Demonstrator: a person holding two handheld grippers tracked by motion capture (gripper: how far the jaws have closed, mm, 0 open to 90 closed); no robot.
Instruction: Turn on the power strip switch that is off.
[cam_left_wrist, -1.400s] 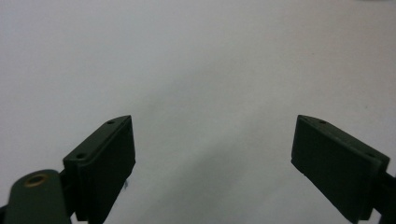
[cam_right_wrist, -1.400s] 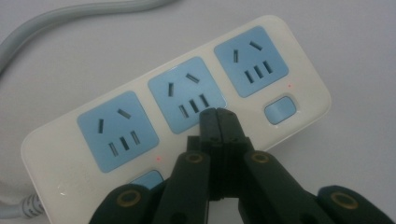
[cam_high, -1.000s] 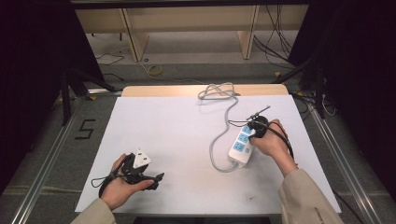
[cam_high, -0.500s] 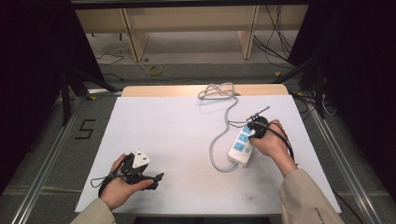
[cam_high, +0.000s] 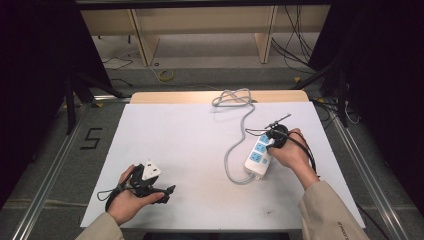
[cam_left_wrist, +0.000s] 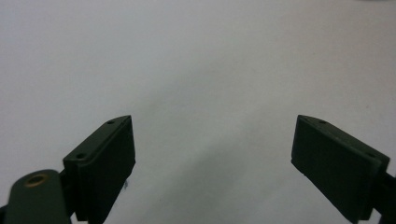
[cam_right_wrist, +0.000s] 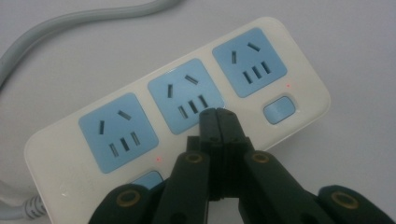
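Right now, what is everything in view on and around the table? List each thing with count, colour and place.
Table: one, white top with a wooden far edge, centre.
Power strip: one, white with three blue sockets, right side of the table.
Strip cable: one, grey, runs from the strip to a coil at the far edge.
Floor marking: one, black "5", left of the table.
Left gripper: one, black, jaws wide apart over bare table, near left.
Right gripper: one, black, jaws closed together, tips at the strip's middle button.
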